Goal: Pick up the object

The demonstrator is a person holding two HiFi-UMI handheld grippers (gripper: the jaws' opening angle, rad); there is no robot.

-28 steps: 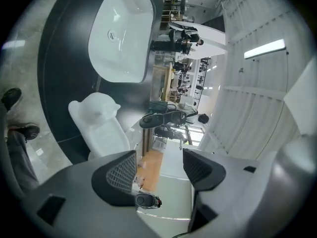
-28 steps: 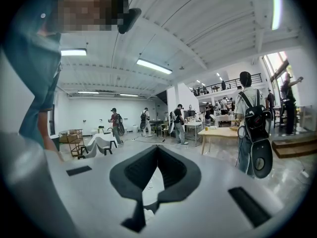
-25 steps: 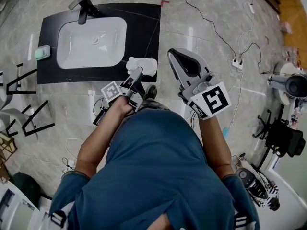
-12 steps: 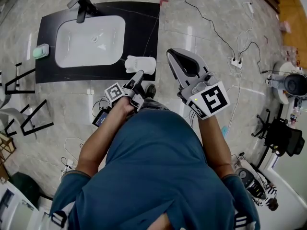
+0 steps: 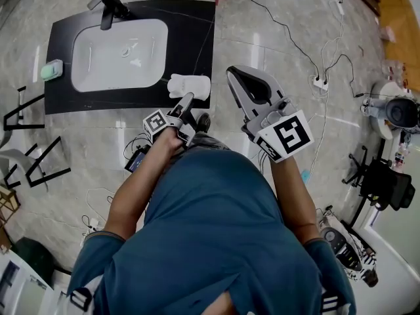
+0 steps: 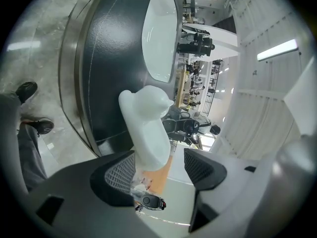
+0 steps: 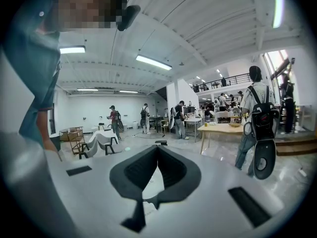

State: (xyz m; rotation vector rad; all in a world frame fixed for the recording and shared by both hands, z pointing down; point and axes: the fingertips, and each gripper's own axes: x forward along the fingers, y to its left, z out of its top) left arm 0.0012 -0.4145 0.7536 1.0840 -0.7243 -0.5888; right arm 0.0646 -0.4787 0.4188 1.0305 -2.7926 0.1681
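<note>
A white rounded object lies on the black countertop at its near right edge, beside the white sink. My left gripper is right at it and stands open. In the left gripper view the white object reaches between the jaws and rests against the left pad, with a gap to the right pad. My right gripper is held off to the right above the floor, shut with nothing in it; its tips meet in the right gripper view.
A black faucet stands at the sink's far left corner and a green soap dish lies off its left end. Black metal racks stand on the left. Cables and a power strip cross the floor to the right.
The whole view has drifted slightly up and left. The left gripper stays at the white object, and the right gripper holds its place.
</note>
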